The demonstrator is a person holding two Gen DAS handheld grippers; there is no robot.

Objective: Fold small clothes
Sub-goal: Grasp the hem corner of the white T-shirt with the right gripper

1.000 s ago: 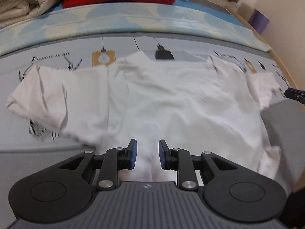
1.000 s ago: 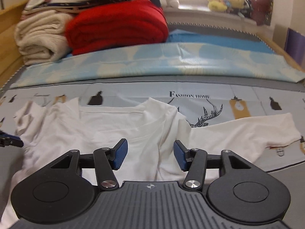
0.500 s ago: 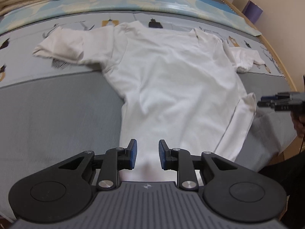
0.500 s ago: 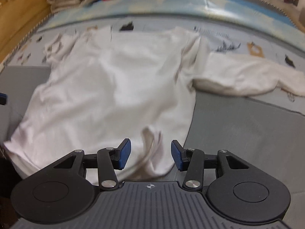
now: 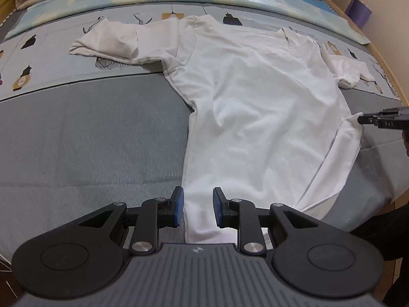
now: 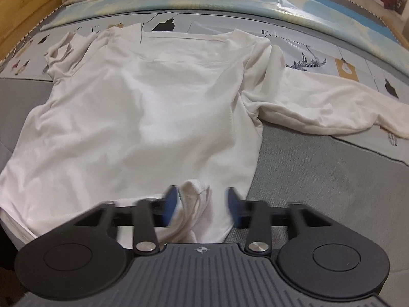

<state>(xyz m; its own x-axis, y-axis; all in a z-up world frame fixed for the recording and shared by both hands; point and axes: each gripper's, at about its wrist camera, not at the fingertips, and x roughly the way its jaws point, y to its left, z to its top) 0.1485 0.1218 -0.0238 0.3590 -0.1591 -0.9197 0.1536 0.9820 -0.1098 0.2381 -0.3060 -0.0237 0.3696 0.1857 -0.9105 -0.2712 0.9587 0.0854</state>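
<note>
The white shirt (image 5: 258,107) lies spread flat on the grey bed cover (image 5: 89,138), collar toward the far side, one long sleeve (image 5: 120,43) stretched out on the printed sheet (image 5: 46,58) and the other sleeve (image 5: 350,69) bunched up short. Each gripper sits at a bottom corner of the hem. The left gripper (image 5: 196,207) has its blue pads (image 5: 178,206) parted, with the hem corner running between them but not pinched. The right gripper (image 6: 202,206) is blurred; its pads stand apart too, a crumpled bit of hem (image 6: 194,189) lying between them, seemingly loose.

The step in hand looks like taking hold of the hem for a fold. To do it well, each gripper should close on both layers of cloth right at the corner, not on one ply. The right corner is rucked up (it may want smoothing first), so a grip there could carry a crease into the fold. Lift both corners evenly and keep the hem taut between them so the body stays flat
</note>
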